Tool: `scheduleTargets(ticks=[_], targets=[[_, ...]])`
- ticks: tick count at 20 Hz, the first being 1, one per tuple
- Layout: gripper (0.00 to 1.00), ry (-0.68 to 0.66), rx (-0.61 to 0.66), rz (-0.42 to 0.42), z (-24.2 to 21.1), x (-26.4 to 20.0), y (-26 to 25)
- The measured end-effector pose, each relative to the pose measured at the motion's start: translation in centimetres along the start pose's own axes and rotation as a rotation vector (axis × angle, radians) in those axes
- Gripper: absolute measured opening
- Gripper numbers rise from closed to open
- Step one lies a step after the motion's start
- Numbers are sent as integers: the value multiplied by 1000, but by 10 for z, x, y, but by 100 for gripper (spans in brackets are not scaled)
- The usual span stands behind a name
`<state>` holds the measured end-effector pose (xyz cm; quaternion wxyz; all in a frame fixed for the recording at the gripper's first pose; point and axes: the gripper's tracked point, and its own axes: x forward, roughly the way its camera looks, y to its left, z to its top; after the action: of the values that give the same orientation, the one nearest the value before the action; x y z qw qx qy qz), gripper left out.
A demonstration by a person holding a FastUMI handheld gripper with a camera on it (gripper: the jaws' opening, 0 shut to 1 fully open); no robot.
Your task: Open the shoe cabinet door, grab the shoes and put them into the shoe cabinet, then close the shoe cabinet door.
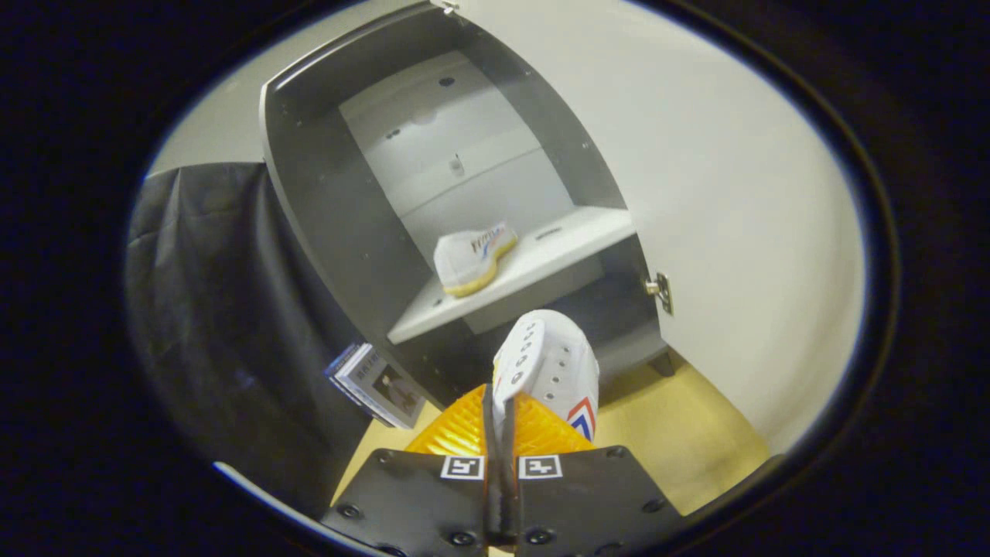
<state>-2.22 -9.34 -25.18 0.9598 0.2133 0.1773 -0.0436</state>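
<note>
One white canvas sneaker [551,367] pinched in hand-held gripper [501,422], fingers clamped on its edge; 2nd white sneaker [470,259] at white shelf's [564,240] left front edge, inside open grey cabinet [325,201].

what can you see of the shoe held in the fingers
The held shoe is a white canvas-looking sneaker with a row of lace eyelets and red and blue stripes on its side. It hangs off the floor, toe pointing up and ahead toward the open shoe cabinet. The gripper has its fingers closed on the shoe's upper edge near the opening, both pressing it. Nothing else touches it. Its sole is hidden.
</note>
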Motion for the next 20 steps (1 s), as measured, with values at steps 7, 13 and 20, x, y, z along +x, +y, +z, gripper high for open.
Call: scheduleTargets(ticks=[7,13,20], targets=[[2,-100,-44,-9,66,0,37],[2,-173,-106,-52,117,48,42],[2,-236,-206,-156,178,116,9]])
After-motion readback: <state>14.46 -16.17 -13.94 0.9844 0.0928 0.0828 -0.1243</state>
